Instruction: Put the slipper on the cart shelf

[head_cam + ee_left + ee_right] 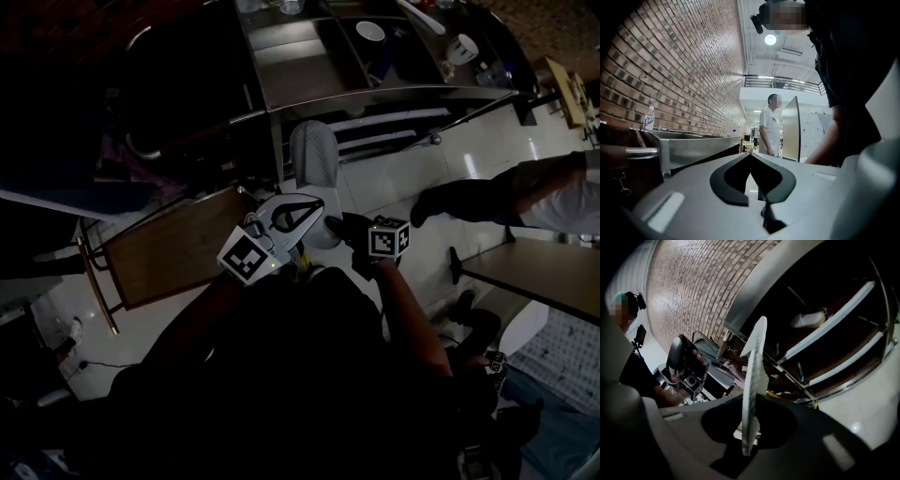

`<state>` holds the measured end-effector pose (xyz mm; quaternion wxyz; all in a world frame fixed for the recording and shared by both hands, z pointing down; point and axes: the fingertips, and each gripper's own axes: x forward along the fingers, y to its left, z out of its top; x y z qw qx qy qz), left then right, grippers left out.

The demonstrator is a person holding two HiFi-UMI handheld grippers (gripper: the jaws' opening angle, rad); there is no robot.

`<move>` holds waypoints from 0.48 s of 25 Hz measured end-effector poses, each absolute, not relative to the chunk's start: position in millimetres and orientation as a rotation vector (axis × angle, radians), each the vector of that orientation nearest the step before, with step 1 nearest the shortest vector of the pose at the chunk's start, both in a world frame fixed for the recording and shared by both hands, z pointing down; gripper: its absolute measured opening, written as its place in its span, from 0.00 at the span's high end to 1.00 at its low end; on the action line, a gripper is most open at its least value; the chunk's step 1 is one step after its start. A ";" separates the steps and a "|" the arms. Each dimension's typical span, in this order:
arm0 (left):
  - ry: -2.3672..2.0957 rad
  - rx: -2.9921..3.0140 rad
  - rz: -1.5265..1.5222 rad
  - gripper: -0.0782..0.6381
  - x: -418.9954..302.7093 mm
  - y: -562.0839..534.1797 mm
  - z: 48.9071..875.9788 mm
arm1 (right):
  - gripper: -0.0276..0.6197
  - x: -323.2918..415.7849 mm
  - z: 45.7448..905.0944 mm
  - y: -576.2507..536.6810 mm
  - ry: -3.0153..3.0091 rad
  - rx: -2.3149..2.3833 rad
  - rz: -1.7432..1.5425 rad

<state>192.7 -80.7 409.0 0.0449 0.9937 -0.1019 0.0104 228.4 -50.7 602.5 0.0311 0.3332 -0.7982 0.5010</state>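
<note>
A pale grey slipper (pixel 313 159) hangs toe-up over the floor in front of the steel cart (pixel 309 70). My right gripper (pixel 331 225) is shut on its lower end. In the right gripper view the slipper (pixel 757 357) stands edge-on between the dark jaws of that gripper (pixel 753 398), with the cart's slatted lower shelves (pixel 843 310) beyond it. My left gripper (pixel 302 210) is just left of the slipper, shut and holding nothing. In the left gripper view this gripper (pixel 750 155) has its jaw tips meeting, and the cart's steel edge (pixel 698 145) lies to the left.
Bowls and cups (pixel 370 31) stand on the cart top. A wooden chair (pixel 178 246) is to the left. A person's legs (pixel 497 197) and a table edge (pixel 539 272) are to the right. Another person (pixel 769 124) stands far off beside a brick wall (pixel 679 75).
</note>
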 end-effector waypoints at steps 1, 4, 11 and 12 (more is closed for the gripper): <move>-0.310 3.037 0.029 0.89 193.1 -85.1 409.5 | 0.86 228.6 605.5 -55.3 -2.449 1.028 1.549; -0.315 3.051 0.025 0.89 194.5 -96.9 408.2 | 0.86 231.6 611.4 -69.8 -2.431 1.039 1.574; -0.404 3.052 0.043 0.89 201.5 -123.7 409.1 | 0.86 241.9 621.5 -104.5 -2.414 0.986 1.607; -0.418 3.057 0.045 0.89 202.8 -127.6 409.2 | 0.86 244.0 624.2 -111.2 -2.413 0.986 1.617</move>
